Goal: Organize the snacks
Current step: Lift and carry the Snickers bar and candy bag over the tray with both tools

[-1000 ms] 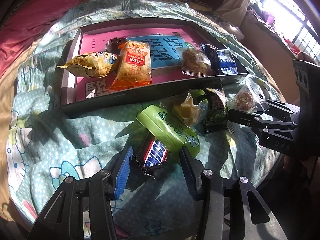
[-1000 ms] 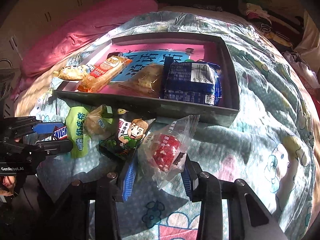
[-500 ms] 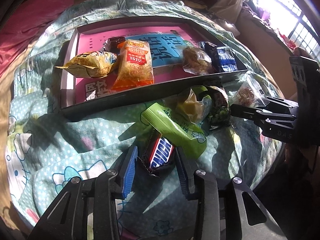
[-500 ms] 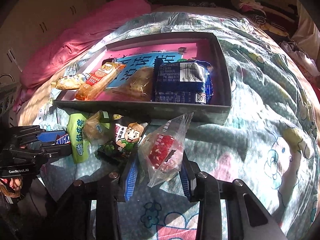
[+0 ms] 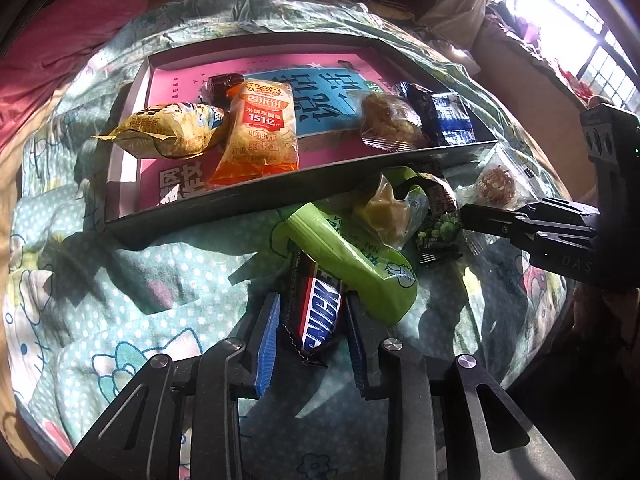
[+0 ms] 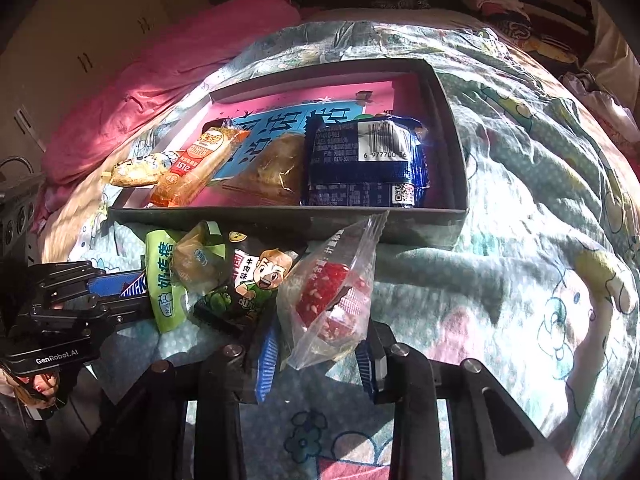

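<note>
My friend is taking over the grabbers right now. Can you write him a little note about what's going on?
Left gripper: fingers closing around the Snickers bar on the blanket.
Right gripper: shut on the clear packet with the red snack.
Done: five snacks lie in the grey box.
Left: both gripped snacks, plus the green packet, yellow cake packet and pea packet, go in the box.

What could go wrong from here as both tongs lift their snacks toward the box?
1. The left tongs are closing on the Snickers bar, whose far end lies under the green packet; lifting may drag that packet along.
2. The right tongs pinch the clear bag of red snack low on loose film, so it may slip or swing.
3. The box near wall stands between both snacks and the inside; a low carry may snag it.
</note>
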`<control>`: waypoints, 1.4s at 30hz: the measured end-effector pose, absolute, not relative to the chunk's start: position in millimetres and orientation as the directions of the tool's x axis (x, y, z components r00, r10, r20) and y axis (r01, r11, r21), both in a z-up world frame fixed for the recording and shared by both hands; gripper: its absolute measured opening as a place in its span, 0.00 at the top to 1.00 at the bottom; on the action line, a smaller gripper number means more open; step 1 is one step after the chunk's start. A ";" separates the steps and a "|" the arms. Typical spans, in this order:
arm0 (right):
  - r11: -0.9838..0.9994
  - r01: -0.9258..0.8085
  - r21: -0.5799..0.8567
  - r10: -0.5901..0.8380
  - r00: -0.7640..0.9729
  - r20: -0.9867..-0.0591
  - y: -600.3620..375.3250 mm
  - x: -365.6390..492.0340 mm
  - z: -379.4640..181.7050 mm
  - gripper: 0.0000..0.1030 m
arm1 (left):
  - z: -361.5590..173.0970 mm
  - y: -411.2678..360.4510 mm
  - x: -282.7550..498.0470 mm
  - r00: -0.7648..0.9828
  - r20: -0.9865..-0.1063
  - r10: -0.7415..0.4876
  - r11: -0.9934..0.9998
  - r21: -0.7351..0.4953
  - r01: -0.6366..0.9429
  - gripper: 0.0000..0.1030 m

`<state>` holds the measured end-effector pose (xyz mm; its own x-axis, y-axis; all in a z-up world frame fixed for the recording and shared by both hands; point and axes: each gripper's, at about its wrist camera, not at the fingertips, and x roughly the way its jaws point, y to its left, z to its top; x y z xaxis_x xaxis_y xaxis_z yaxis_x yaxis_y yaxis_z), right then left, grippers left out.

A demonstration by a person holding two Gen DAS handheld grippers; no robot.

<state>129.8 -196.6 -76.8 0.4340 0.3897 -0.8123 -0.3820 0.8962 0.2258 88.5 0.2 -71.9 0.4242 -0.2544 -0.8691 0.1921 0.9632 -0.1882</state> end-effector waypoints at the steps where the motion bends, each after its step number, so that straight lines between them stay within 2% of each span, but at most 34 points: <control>1: 0.897 -0.373 0.237 0.395 0.439 -0.807 -199.6 129.8 -75.3 0.67 | -70.9 3.4 86.3 0.424 -0.868 -0.258 0.963 -0.194 0.187 0.69; 7: 0.892 -0.342 0.295 0.435 0.476 -0.764 -215.0 125.2 -62.3 0.67 | -61.0 22.8 76.4 0.437 -0.860 -0.264 0.964 -0.224 0.141 0.69; 17: 0.879 -0.366 0.306 0.468 0.541 -0.699 -216.7 119.7 -40.8 0.67 | -28.8 37.6 70.6 0.521 -0.812 -0.265 0.964 -0.242 0.113 0.69; 42: 0.840 -0.426 0.336 0.539 0.584 -0.608 -208.8 117.5 -16.9 0.67 | 16.7 33.8 82.7 0.617 -0.744 -0.255 0.963 -0.256 0.089 0.69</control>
